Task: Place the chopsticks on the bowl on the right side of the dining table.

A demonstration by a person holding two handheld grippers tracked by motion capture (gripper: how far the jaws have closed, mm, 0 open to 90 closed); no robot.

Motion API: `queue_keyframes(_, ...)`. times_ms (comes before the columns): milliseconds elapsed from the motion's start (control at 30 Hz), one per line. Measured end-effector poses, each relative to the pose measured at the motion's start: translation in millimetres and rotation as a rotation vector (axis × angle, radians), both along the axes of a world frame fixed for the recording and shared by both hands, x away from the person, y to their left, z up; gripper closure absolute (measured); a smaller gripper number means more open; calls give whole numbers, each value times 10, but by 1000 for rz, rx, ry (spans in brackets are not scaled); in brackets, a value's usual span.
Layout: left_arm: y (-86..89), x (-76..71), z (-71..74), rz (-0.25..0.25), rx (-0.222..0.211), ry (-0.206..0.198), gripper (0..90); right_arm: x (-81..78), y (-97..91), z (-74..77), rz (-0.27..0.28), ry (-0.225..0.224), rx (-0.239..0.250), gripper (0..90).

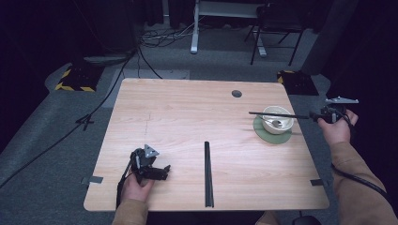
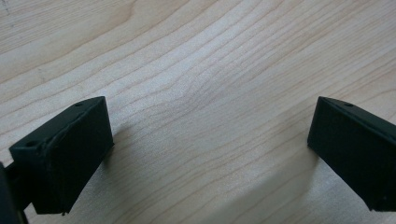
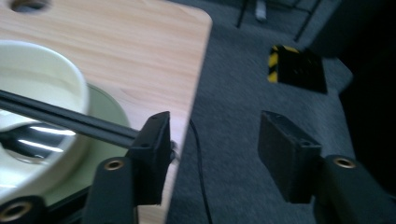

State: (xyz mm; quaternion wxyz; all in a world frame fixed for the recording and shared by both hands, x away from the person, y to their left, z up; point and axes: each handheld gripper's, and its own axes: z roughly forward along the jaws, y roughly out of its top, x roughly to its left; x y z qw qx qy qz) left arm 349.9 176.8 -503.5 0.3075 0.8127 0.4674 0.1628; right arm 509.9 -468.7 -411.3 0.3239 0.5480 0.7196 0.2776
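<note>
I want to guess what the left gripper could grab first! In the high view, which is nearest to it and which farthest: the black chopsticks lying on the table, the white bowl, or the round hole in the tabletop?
1. Black chopsticks, just to its right.
2. Round hole, far side.
3. White bowl, right edge.

We see a dim room, grey carpet (image 1: 42, 140) underfoot, cables (image 1: 162, 35) trailing past a black chair (image 1: 274, 23), and hazard-striped blocks (image 1: 75, 77) flanking the wooden table (image 1: 187, 108).
</note>
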Motion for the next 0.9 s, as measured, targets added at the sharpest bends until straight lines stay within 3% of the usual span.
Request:
queue_keyframes(167,-2,-2,-1,3,-3,0,3,6,-70,-105,-95,31,21,466)
queue_keyframes(300,0,-1,1,1,1,1,3,23,-68,-144,-87,21,49,449)
queue_keyframes(900,0,0,0,0,0,0,3,65,-64,-197,-115,17,79,445)
